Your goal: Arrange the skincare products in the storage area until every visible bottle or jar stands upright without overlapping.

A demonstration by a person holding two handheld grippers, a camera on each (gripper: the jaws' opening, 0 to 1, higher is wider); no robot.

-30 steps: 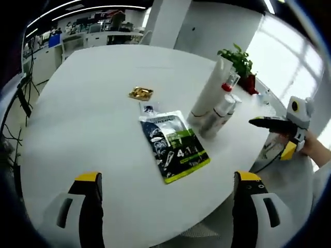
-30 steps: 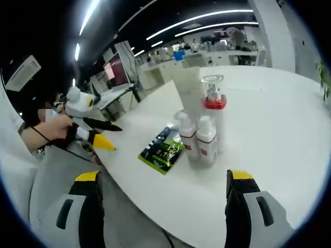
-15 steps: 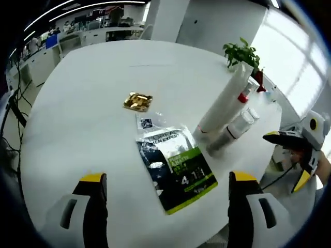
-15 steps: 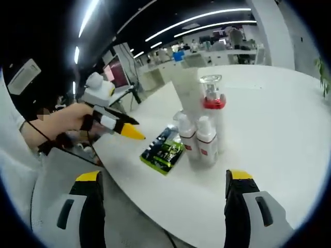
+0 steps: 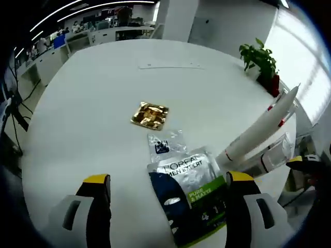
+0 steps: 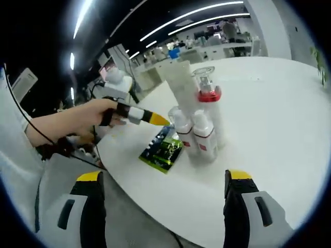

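You've moved the left gripper (image 6: 147,118) in over the green sachet (image 5: 194,199), jaws spread, empty. Right gripper (image 6: 160,217) hangs back, jaws wide apart. Bottles (image 6: 199,132) stand clustered upright beside the sachet; nothing grasped yet, so arranging hasn't started.

Between my left fingers, the green sachet (image 5: 194,199) has its near corner hidden behind the right one. Ahead of my right fingers, the small bottles' (image 6: 199,137) labels are too blurred to read.
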